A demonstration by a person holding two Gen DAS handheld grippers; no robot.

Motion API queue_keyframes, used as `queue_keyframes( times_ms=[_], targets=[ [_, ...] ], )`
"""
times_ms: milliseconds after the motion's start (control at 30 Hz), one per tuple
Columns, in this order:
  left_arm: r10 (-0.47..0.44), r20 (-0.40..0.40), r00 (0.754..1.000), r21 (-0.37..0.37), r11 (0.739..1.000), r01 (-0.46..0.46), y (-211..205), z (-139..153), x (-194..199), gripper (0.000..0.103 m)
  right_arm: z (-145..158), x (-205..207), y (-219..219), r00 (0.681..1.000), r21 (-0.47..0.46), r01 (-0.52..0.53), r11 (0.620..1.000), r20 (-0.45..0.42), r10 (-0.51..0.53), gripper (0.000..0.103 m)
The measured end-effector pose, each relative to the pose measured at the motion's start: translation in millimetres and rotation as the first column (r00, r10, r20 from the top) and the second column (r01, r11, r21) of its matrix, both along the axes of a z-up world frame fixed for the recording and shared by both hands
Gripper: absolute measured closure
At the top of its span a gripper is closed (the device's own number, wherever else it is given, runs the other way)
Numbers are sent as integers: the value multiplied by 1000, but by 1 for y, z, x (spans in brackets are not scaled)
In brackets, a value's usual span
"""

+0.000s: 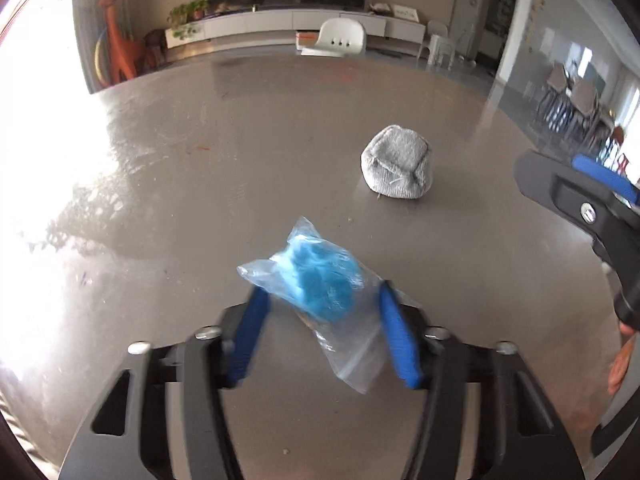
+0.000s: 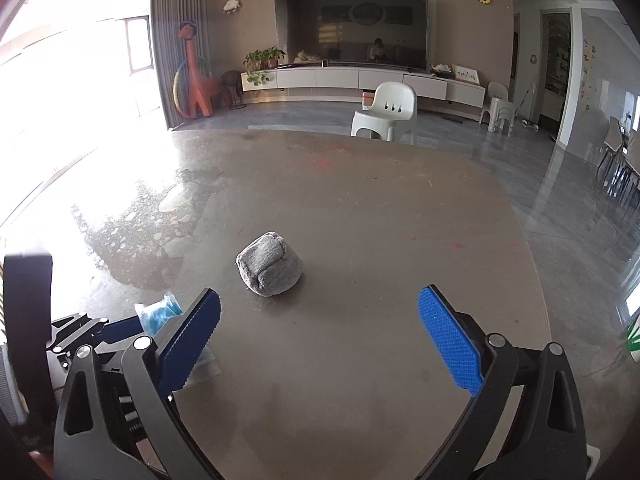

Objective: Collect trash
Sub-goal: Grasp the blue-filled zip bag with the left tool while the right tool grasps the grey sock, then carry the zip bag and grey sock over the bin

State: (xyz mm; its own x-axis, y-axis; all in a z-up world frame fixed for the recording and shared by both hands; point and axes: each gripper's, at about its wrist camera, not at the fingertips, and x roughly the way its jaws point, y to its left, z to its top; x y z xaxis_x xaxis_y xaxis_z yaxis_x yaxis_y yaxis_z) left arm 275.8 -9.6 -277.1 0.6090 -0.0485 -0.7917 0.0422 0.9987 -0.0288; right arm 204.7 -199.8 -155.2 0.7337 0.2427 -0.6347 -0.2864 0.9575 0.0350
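Observation:
A clear plastic bag with a blue wad inside (image 1: 320, 284) sits between the blue pads of my left gripper (image 1: 322, 300); the jaws stand close on both sides of it, touching the plastic. The bag also shows in the right wrist view (image 2: 158, 314), partly hidden by my right gripper's left finger. A grey balled-up cloth (image 1: 398, 168) lies on the brown table further ahead, also in the right wrist view (image 2: 269, 270). My right gripper (image 2: 320, 312) is wide open and empty, short of the cloth, and shows at the right edge of the left wrist view (image 1: 580, 196).
The brown table (image 2: 360, 208) ends at a far edge with a white plastic chair (image 2: 390, 114) behind it. Strong window glare covers the table's left side. A green and white object (image 2: 632, 340) peeks in at the right edge.

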Motion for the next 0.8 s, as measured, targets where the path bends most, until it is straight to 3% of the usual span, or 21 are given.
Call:
queue_keyframes(
  times_ms=[67,500,533,633,733,800],
  targets=[
    [5,0,1000,-47,999,-5,11,1,-1,70,-3,4,6,1000,-7,-10,1000,-8,10,4],
    [68,127,990,28,997,-73,50,30,22,70,-31,63,59,990,-86,-85,993,-119,74,4],
    [73,126,989,25,997,-76,51,31,21,70,-35,67,63,988,-93,-94,991,-132,81,8],
    [86,118,989,10,996,-88,55,29,24,70,-48,71,70,984,-131,-84,988,-165,62,62],
    [88,129,988,9,996,-90,54,35,22,70,-43,65,66,984,-90,-90,992,-159,75,78],
    [89,142,986,8,996,-91,55,42,25,70,-34,56,62,989,-79,-82,993,-130,72,79]
  ],
)
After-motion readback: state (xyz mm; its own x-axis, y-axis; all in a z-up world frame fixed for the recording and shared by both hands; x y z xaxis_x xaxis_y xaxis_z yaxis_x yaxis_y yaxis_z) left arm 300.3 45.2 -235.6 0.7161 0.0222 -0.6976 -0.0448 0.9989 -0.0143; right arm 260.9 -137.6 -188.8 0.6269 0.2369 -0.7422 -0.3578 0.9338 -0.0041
